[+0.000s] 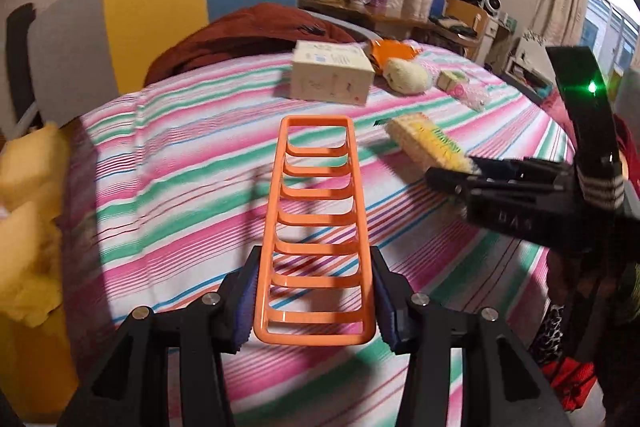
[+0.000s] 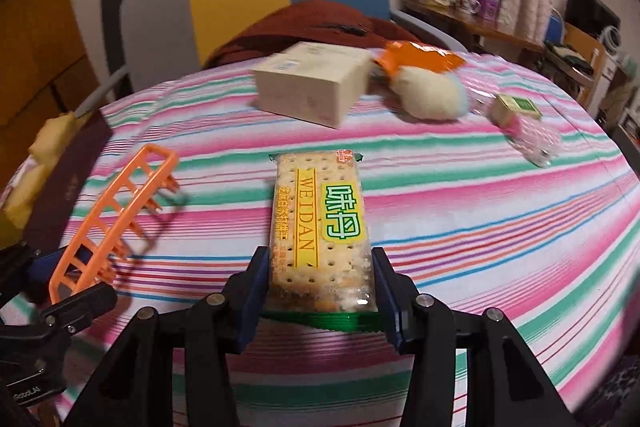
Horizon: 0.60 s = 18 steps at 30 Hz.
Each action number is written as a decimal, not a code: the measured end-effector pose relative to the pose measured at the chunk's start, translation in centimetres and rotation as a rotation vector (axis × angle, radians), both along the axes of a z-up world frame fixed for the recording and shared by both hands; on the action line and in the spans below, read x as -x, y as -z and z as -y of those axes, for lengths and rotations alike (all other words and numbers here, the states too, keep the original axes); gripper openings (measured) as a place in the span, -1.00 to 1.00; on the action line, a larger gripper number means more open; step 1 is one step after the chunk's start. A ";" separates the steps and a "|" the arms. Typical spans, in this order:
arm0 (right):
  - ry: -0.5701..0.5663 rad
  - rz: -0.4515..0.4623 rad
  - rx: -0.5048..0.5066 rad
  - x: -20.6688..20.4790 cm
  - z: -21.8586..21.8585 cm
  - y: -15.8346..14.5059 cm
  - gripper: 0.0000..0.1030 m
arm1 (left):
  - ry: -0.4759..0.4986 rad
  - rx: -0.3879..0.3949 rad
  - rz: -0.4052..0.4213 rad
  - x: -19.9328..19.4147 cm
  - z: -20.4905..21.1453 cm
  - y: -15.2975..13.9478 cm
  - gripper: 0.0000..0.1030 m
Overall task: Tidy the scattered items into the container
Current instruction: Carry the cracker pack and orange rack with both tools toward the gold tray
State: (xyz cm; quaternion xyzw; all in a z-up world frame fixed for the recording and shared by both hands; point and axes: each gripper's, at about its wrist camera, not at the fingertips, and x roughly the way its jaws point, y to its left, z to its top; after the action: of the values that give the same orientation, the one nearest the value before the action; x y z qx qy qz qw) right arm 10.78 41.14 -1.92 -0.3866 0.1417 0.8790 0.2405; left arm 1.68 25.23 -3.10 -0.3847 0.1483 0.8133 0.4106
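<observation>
Both wrist cameras look down along their jaws, sharing the striped bed (image 1: 200, 187)

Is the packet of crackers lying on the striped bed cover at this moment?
No, the right gripper holds the cracker packet between its blue pads, lifted above the striped bed cover.

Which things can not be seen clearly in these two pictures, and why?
- Container: no open bin shows in either view; whether the closed beige box is it cannot be told.
- Orange wrapper: right wrist view, partly behind the plush toy; print blurred.
- Small green box: left wrist view, too small to read.
- Orange rack: right wrist view, lower end behind the left gripper.
</observation>
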 end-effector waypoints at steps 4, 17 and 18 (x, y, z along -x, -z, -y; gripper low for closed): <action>-0.031 -0.024 0.008 0.8 2.1 -0.6 -0.03 | -0.046 -0.024 -0.027 -0.1 1.9 -1.2 -0.04; -0.167 -0.100 -0.039 3.5 9.0 -3.1 -0.03 | -0.259 -0.107 -0.109 0.9 10.2 -4.7 -0.04; -0.179 -0.106 -0.044 3.6 9.6 -3.3 -0.03 | -0.279 -0.110 -0.114 1.1 10.9 -4.9 -0.04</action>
State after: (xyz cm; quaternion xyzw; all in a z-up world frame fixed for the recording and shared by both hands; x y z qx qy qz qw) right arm 7.15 31.56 1.37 -0.3455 0.0997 0.9190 0.1615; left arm 0.56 14.33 1.83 -0.3316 0.0716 0.8899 0.3050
